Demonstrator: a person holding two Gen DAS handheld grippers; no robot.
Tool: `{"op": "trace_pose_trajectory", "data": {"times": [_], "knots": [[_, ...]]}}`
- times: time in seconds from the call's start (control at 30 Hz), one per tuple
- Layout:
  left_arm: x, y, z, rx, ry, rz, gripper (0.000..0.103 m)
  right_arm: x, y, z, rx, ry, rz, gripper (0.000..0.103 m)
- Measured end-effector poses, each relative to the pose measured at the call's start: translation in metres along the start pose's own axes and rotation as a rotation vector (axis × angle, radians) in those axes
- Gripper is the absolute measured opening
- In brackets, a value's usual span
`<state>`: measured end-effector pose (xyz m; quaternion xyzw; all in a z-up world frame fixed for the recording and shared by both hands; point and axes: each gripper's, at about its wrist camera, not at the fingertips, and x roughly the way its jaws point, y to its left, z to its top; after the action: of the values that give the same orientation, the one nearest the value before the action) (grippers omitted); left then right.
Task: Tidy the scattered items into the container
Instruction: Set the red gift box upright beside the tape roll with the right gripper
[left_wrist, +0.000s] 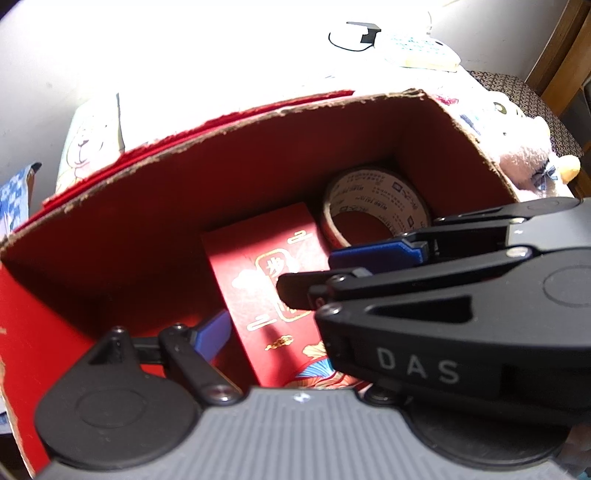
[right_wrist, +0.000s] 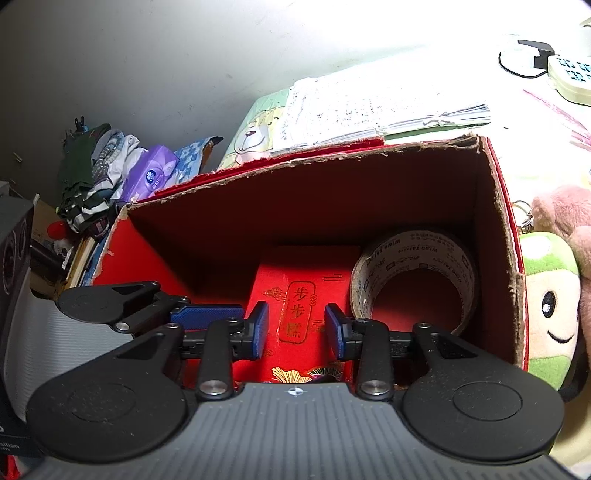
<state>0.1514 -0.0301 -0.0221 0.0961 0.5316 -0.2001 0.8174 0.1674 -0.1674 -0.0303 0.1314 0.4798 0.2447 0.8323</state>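
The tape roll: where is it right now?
In both wrist views the tape roll sits inside the red box, in its far right corner, beside the red packet.

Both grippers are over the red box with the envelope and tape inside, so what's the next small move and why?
Probably lift the right gripper straight up out of the red box. Its jaws stand open with nothing between them, while the red envelope and the tape roll already lie on the box floor. The left gripper also looks empty, so both seem free to fetch whatever lies outside.
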Motion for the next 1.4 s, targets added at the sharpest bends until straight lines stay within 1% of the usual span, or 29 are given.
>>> {"op": "trace_pose_trajectory", "data": {"times": [0.07, 0.17, 0.3, 0.37, 0.53, 1.07, 1.4], "knots": [[0.001, 0.001, 0.0, -0.01, 0.003, -0.004, 0.083, -0.005, -0.003, -0.003, 0.006, -0.029, 0.035, 0.033], [0.002, 0.004, 0.001, -0.03, 0.011, -0.02, 0.084, -0.006, -0.002, -0.003, 0.005, -0.04, 0.03, 0.029], [0.001, 0.001, -0.001, -0.016, -0.001, -0.013, 0.084, -0.003, 0.001, -0.002, -0.006, -0.015, 0.005, 0.029], [0.002, 0.001, 0.0, -0.021, 0.0, -0.012, 0.084, -0.001, 0.0, 0.0, -0.003, -0.003, 0.009, 0.029], [0.004, 0.004, 0.001, -0.044, 0.014, -0.02, 0.083, -0.001, 0.0, -0.001, -0.002, -0.004, 0.007, 0.029], [0.001, 0.0, -0.001, -0.027, -0.026, 0.024, 0.083, 0.003, 0.001, -0.001, 0.003, 0.012, -0.007, 0.031], [0.002, 0.001, 0.0, -0.023, -0.013, 0.013, 0.082, 0.004, 0.001, -0.001, 0.002, 0.015, -0.022, 0.031]]}}
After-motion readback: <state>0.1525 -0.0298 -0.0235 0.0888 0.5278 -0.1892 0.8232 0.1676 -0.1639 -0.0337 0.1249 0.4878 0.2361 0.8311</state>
